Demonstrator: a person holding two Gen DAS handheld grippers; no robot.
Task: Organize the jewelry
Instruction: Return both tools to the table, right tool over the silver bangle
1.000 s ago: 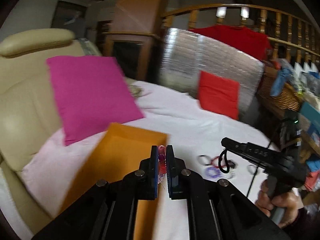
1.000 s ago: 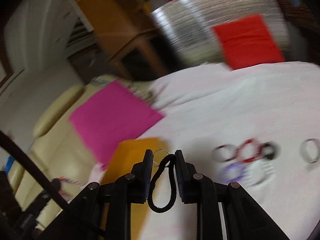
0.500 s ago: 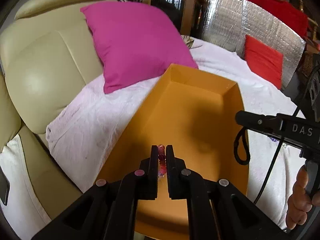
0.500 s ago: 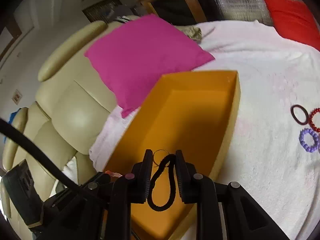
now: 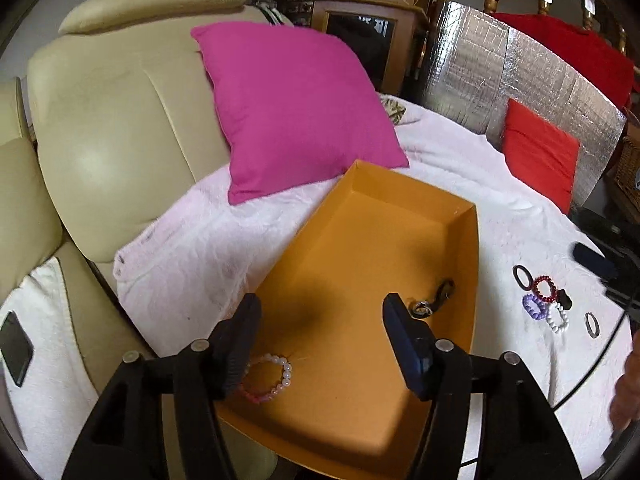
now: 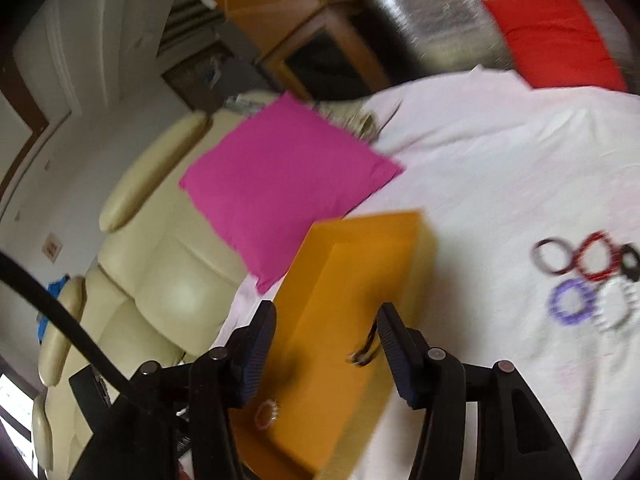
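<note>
An orange box point(image 5: 380, 240) sits on a white cloth. On its floor lie a pink-and-white bead bracelet point(image 5: 268, 378) and a black cord with a metal ring point(image 5: 436, 300). My left gripper point(image 5: 320, 320) hangs over the box's near end, its jaws opening with nothing between the pads; the bracelet lies just below its left finger. My right gripper point(image 6: 326, 332) is also above the box point(image 6: 360, 264), jaws opening and empty. The black cord point(image 6: 366, 346) shows blurred beside its right finger, and the bracelet point(image 6: 267, 414) lies lower down.
Several loose bracelets and rings point(image 5: 544, 300) lie on the white cloth point(image 5: 520, 208) right of the box, seen again as a blurred cluster of bracelets point(image 6: 580, 276). A pink cushion point(image 5: 296, 112) leans on a cream armchair point(image 5: 112, 128) behind the box. A red cushion point(image 5: 540, 156) rests against a silver panel.
Both grippers have parted their jaws and let go: the bead bracelet and the black cord now lie in the box. The left gripper sank closer to the box; the right view swung, blurred.
</note>
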